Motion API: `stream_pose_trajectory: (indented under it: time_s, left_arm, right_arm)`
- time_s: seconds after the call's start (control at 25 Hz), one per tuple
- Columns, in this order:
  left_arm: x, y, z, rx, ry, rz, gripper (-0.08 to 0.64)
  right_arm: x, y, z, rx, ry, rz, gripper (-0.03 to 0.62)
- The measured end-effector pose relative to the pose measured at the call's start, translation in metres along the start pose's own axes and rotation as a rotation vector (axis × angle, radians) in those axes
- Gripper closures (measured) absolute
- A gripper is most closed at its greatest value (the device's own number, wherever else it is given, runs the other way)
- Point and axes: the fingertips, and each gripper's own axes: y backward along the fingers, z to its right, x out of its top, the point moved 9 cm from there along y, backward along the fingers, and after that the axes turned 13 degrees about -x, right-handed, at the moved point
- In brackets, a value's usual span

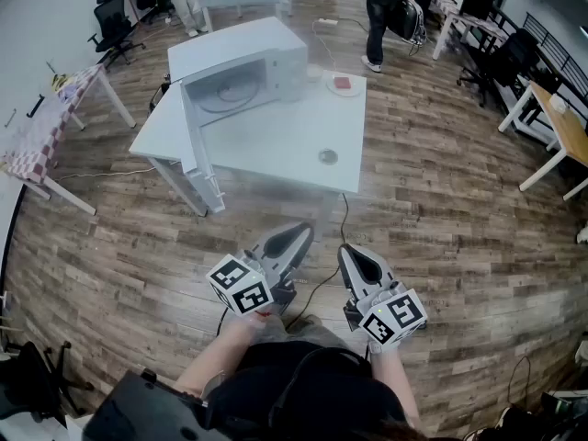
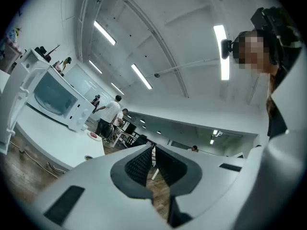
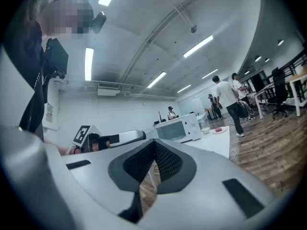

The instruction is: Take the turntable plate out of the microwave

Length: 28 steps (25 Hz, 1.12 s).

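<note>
Well ahead of the left gripper (image 1: 299,233) and right gripper (image 1: 348,252), both held clenched and empty, the turntable plate (image 1: 223,96) was seen inside the open microwave (image 1: 266,55).

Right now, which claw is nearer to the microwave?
Left. The left claw hangs over the floor short of the table, on the side of the microwave. The right claw is beside it, farther from the microwave.

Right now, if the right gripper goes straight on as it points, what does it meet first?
Probably the table's near edge; the microwave stands behind it. Open floor lies between. Whether the right gripper would clear the tabletop is unclear.
</note>
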Motion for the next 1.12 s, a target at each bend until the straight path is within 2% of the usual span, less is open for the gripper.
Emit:
stream_pose_trajectory:
  time_s: [0.32,0.56,0.84,1.0,1.12]
  left_arm:
    - [-0.02,-0.016,0.007,0.024,0.031,-0.044,0.527]
    - [-0.025,-0.02,-0.014,0.075,0.052,-0.06,0.526]
    - [-0.024,-0.035,-0.074,0.111,0.086,-0.076,0.526]
    - [-0.005,-0.04,-0.131,0.15,0.096,-0.053,0.526]
    - [0.011,-0.052,-0.169,0.146,0.093,-0.035,0.526]
  right_arm:
    - [-0.01,0.022,0.025,-0.026,-0.046,0.005,0.572]
    - [-0.016,0.006,0.038,-0.005,-0.066,-0.012,0.572]
    - [-0.023,-0.057,0.06,0.041,-0.079,-0.076,0.572]
    - [-0.015,-0.115,0.071,0.078,-0.072,-0.104,0.572]
    - [-0.01,-0.157,0.083,0.088,-0.057,-0.126,0.572]
